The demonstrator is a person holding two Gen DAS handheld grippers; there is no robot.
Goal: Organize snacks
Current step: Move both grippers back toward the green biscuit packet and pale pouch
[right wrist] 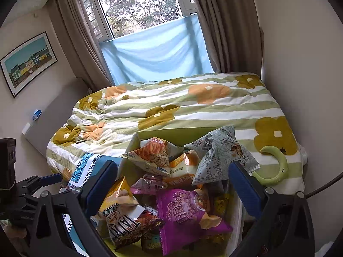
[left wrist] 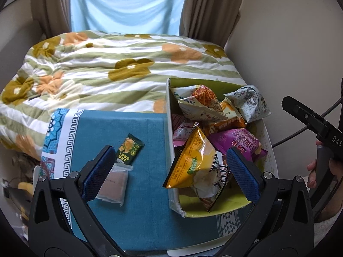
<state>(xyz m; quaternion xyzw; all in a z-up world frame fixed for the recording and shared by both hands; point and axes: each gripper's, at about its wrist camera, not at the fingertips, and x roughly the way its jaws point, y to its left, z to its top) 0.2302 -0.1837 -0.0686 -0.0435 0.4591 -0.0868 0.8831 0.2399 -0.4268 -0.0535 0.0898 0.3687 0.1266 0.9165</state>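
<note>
On a blue cloth (left wrist: 139,192), a box (left wrist: 169,115) is sitting heaped with snack bags (right wrist: 182,209); a green packet (left wrist: 128,150) and a clear packet (left wrist: 113,184) are lying beside it. Both the left gripper (left wrist: 171,171) and right gripper (right wrist: 173,188) are hanging spread wide, gripping nothing.

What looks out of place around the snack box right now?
The yellow chip bag hangs over the snack box wall, and two packets, a green bar and a clear-wrapped brown one, lie outside on the blue cloth.
</note>
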